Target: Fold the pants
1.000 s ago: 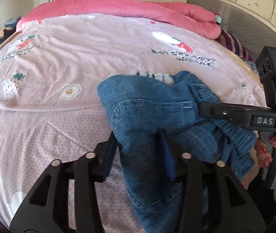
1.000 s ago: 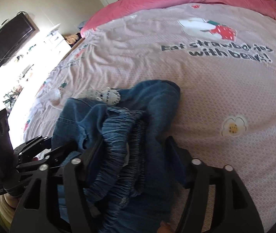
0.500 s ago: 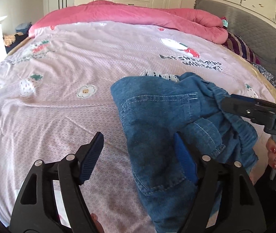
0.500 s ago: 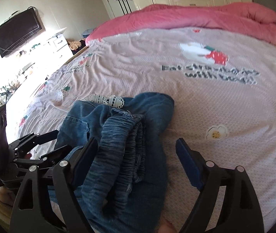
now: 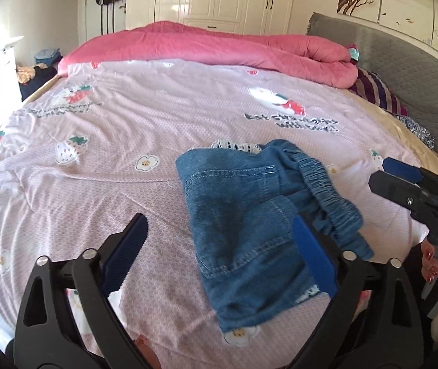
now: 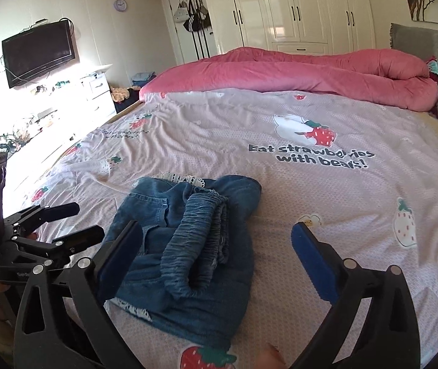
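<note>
The blue denim pants (image 5: 249,215) lie folded in a small bundle on the pink strawberry bedsheet (image 5: 126,123), elastic waistband on top; they also show in the right wrist view (image 6: 188,246). My left gripper (image 5: 219,252) is open, lifted above the near end of the bundle, holding nothing. My right gripper (image 6: 215,252) is open, raised above the bundle, empty. The right gripper also shows at the right of the left wrist view (image 5: 403,181). The left gripper also shows at the left of the right wrist view (image 6: 74,221), jaws apart.
A rolled pink duvet (image 6: 295,73) lies across the far side of the bed. A grey headboard (image 5: 403,77) and striped pillow (image 5: 379,95) are at the right. A white dresser (image 6: 95,92), wall TV (image 6: 37,52) and wardrobes (image 6: 295,9) stand beyond.
Both grippers opened, let go of the pants and pulled back and up. The folded bundle stays on the sheet.
</note>
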Motion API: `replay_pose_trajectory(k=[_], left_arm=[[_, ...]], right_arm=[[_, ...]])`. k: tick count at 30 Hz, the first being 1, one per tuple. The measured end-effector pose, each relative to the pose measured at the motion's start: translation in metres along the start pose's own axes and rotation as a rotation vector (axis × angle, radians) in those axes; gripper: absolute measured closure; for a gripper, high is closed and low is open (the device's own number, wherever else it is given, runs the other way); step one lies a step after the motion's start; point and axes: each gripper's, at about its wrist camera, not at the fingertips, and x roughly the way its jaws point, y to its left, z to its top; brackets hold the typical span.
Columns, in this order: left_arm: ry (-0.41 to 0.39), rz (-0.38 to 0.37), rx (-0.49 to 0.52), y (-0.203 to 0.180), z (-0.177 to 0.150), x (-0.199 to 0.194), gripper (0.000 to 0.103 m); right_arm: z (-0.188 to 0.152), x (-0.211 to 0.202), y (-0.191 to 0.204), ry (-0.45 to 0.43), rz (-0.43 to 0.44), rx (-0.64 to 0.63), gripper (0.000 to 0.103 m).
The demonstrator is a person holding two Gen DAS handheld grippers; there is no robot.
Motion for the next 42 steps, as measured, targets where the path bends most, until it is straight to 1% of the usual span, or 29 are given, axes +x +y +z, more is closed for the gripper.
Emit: replay_pose_trajectory(k=[2, 10, 16, 19, 28, 31, 34, 37, 42], left_arm=[[-0.014, 0.002, 0.0, -0.004, -0.002, -0.01, 0.01], [-0.031, 0.014, -0.011, -0.013, -0.014, -0.033, 0.01], [-0.022, 0.024, -0.016, -0.018, -0.036, -0.044, 0.01], [-0.002, 0.015, -0.023, -0.021, -0.047, -0.044, 0.01], [0.02, 0.031, -0.053, -0.027, -0.084, -0.048, 0.01], [0.027, 0.038, -0.061, -0.025, -0.091, -0.048, 0.01], [0.028, 0.045, -0.061, -0.025, -0.095, -0.047, 0.01], [0.04, 0.038, -0.067, -0.025, -0.099, -0.045, 0.01], [0.052, 0.037, -0.08, -0.026, -0.102, -0.043, 0.01]], right_arm=[[-0.002, -0.008, 0.001, -0.007, -0.003, -0.004, 0.005], [-0.008, -0.034, 0.015, -0.029, -0.019, -0.051, 0.005], [-0.021, -0.045, 0.022, -0.016, -0.03, -0.069, 0.005], [-0.029, -0.047, 0.023, -0.001, -0.036, -0.066, 0.005], [-0.053, -0.055, 0.024, 0.033, -0.062, -0.057, 0.005], [-0.065, -0.053, 0.023, 0.074, -0.048, -0.046, 0.005], [-0.076, -0.051, 0.02, 0.088, -0.065, -0.044, 0.005], [-0.082, -0.048, 0.017, 0.105, -0.053, -0.014, 0.005], [-0.081, -0.049, 0.016, 0.088, -0.077, -0.022, 0.005]])
